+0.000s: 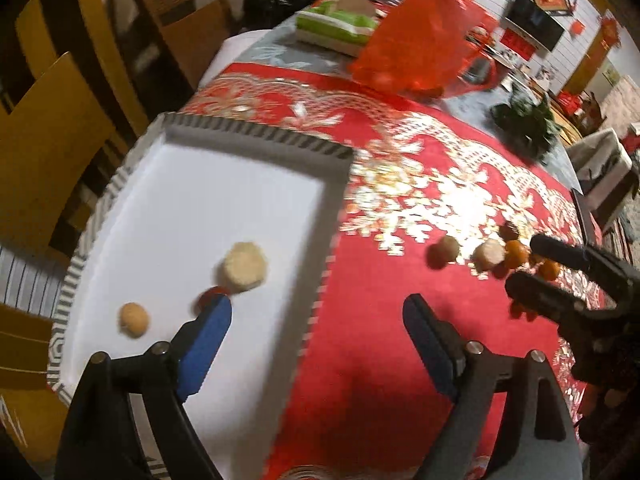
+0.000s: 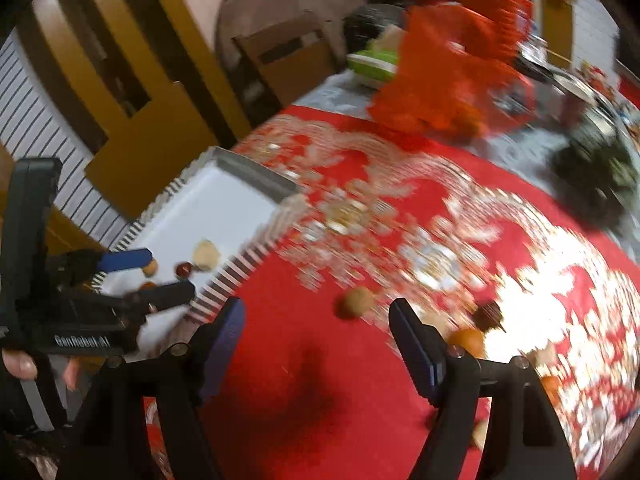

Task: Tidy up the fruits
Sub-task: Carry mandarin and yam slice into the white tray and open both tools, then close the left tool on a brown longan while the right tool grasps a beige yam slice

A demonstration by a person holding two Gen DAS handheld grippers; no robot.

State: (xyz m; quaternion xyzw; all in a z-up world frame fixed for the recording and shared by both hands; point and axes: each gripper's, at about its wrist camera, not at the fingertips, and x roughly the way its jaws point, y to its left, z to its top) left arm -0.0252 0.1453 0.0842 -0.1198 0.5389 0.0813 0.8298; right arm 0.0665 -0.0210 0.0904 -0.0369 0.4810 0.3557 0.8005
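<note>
A white tray (image 1: 200,200) with a striped rim lies on the red patterned tablecloth (image 1: 380,340). On it are a pale round fruit (image 1: 244,266), a small tan fruit (image 1: 134,319) and a small red fruit (image 1: 212,294). My left gripper (image 1: 316,304) hangs open over the tray's right edge, with nothing between its blue pads. To the right, several loose fruits lie on the cloth: a tan one (image 2: 354,302), a dark brown one (image 2: 488,314) and an orange one (image 2: 466,340). My right gripper (image 2: 318,308) is open and empty above the cloth beside them. Both views are blurred.
A red plastic bag (image 1: 420,40) and a green tissue box (image 1: 336,26) sit at the table's far end, with dark leafy greens (image 1: 524,124) at the right. Wooden chairs (image 1: 48,152) stand along the left edge. A person's hand (image 2: 20,364) holds the left gripper (image 2: 171,273).
</note>
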